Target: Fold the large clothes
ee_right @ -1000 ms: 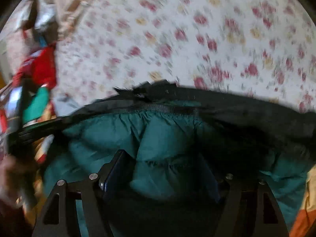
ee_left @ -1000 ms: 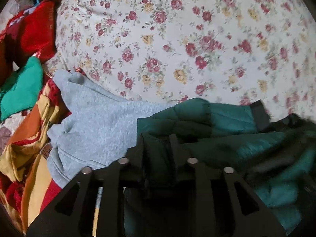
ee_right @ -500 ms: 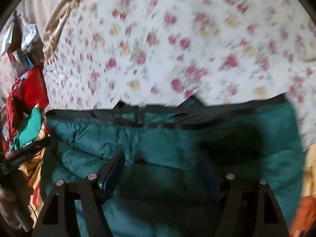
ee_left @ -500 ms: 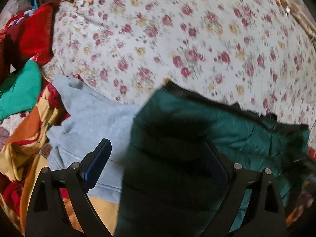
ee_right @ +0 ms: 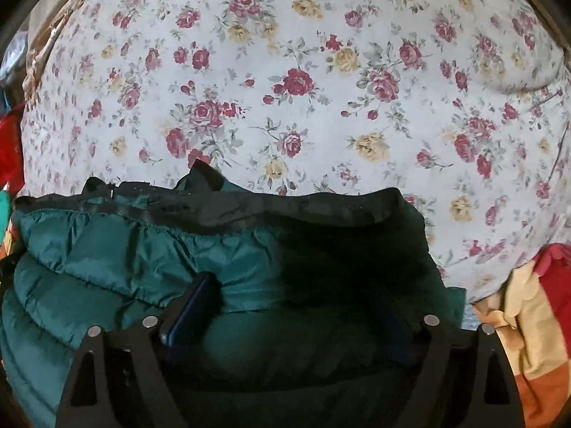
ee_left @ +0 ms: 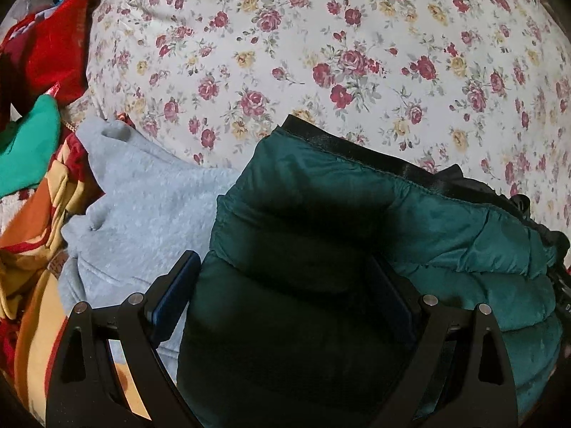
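A dark green puffer jacket (ee_left: pixel 357 221) with a black hem band lies folded on the floral bedsheet (ee_left: pixel 321 53). It also fills the lower half of the right wrist view (ee_right: pixel 142 249). My left gripper (ee_left: pixel 282 285) is open, its fingers spread wide over the jacket's left end. My right gripper (ee_right: pixel 292 306) is open too, its fingers spread over the jacket's right end. The jacket lies between both pairs of fingers without being pinched.
A grey sweatshirt (ee_left: pixel 142 214) lies left of the jacket. Orange and yellow fabric (ee_left: pixel 32 249), a teal cloth (ee_left: pixel 28 149) and a red garment (ee_left: pixel 53 42) are piled at the left. Checked orange fabric (ee_right: pixel 528 328) lies at the right.
Both grippers opened and let go of the jacket. The jacket, bunched and lifted a second ago, now lies flat and folded on the sheet.
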`<state>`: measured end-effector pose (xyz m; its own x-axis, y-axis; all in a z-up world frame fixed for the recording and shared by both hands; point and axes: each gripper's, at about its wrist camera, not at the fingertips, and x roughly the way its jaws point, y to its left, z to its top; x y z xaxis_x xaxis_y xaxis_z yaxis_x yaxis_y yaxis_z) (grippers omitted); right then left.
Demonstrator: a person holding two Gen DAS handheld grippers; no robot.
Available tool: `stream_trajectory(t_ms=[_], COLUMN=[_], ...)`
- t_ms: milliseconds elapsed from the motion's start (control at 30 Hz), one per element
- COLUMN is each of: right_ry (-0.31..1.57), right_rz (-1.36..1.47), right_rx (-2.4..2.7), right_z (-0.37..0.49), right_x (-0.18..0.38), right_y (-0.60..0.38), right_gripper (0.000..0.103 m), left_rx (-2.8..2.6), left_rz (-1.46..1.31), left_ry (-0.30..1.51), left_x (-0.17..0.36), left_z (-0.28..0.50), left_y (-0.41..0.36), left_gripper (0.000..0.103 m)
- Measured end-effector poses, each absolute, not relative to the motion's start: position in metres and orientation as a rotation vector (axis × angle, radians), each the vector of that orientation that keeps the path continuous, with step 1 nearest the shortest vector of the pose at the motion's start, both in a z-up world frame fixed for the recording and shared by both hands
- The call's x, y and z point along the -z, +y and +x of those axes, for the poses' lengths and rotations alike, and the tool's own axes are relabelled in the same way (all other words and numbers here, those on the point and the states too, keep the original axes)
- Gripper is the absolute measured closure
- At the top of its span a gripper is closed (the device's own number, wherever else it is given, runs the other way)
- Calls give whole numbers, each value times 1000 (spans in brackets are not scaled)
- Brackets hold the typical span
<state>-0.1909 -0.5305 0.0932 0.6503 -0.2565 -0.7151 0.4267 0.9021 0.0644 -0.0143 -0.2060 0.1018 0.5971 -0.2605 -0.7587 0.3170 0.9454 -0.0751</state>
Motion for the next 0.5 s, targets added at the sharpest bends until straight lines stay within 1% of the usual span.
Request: stream_trajectory(t_ms=[200,367,500], right_ry=[772,682,712], right_rz=[278,352,348], right_rx=[366,297,310], right_z=[-203,-242,-258], right_x=[-104,-138,-128], right_y=[-537,-533,-532], right_gripper=[17,17,17], left_rx=[336,339,340], left_rz=[71,61,53], left_ry=[872,882,878], left_x=[-100,-99,-98], left_z=[-14,-13,-13], left_y=[-206,-205,-204], left_gripper=[9,9,9])
